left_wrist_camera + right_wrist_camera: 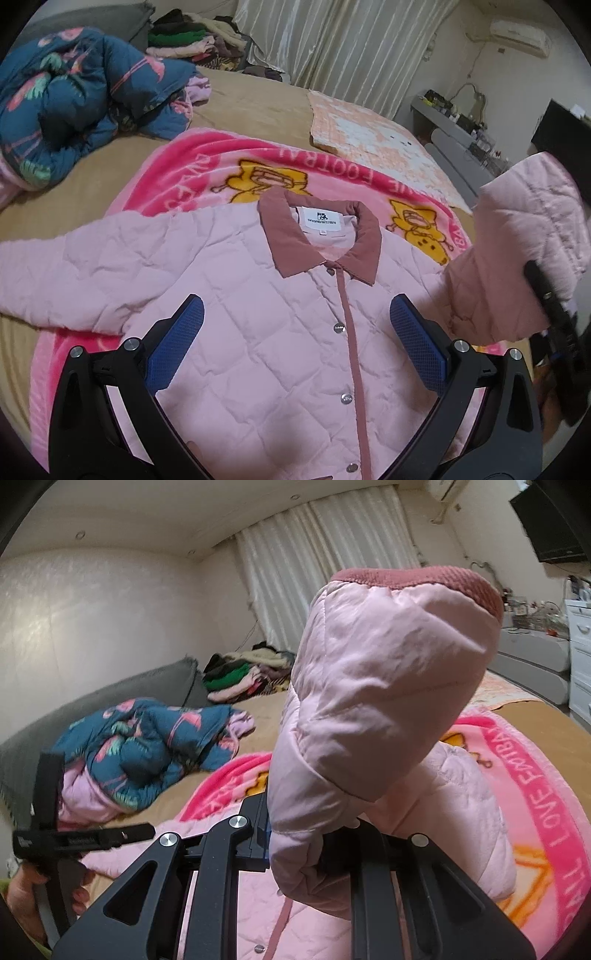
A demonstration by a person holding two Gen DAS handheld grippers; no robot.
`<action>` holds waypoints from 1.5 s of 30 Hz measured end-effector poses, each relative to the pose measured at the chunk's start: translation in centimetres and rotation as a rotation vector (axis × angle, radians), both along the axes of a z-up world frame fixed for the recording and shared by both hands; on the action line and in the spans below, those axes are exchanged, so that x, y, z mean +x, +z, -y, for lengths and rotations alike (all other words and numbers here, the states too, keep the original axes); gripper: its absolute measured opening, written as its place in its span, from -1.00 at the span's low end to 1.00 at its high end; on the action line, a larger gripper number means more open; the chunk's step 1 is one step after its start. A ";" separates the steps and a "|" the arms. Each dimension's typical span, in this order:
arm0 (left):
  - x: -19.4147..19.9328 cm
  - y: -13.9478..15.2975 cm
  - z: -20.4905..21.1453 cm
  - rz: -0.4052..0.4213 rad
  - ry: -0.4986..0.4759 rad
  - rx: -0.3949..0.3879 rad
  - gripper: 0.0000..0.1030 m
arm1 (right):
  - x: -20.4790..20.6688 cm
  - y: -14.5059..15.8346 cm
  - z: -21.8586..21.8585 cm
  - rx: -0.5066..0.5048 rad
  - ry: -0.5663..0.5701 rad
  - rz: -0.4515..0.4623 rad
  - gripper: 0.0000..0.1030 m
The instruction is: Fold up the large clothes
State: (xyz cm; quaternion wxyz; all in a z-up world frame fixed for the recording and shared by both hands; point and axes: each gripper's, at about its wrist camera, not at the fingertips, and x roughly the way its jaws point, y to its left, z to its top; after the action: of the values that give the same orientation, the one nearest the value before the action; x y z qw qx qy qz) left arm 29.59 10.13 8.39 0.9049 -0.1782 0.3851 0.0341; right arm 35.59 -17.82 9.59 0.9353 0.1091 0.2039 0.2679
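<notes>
A pale pink quilted jacket (229,273) with a dusty-rose collar (321,236) lies front up, snapped closed, on a pink cartoon blanket (207,162). My left gripper (295,332) hovers open over its chest, and its blue pads (192,332) touch nothing. One sleeve (74,273) lies flat out to the left. The other sleeve (517,258) is lifted at the right. In the right wrist view that sleeve (369,701) stands up before the camera, rose cuff (424,579) on top, and my right gripper (295,842) is shut on its lower fold.
The blanket covers a tan bed (258,107). A blue floral quilt (74,99) is bunched at the back left, with a pile of clothes (192,40) behind it. A checked pink cloth (373,136) lies at the back right. A hand (22,897) holds the left gripper's handle.
</notes>
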 end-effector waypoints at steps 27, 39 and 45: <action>-1.7 -9.3 -10.2 0.020 0.018 -0.452 0.83 | -1.1 -11.5 -14.4 -0.385 0.206 -0.174 -0.51; -1.6 -11.1 -10.5 -0.036 0.001 -0.562 0.82 | -5.3 -14.3 -17.7 -0.553 0.339 -0.205 0.69; -1.6 -13.8 -8.8 -0.126 -0.044 -0.621 0.82 | -7.5 -12.2 -14.6 -0.561 0.297 -0.181 0.81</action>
State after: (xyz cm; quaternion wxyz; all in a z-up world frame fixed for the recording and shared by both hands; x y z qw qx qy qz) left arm 27.96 18.94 -5.37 0.7822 -0.4350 0.4360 -0.0939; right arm 28.05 -3.19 -2.65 0.8578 -0.1603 0.3655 0.3240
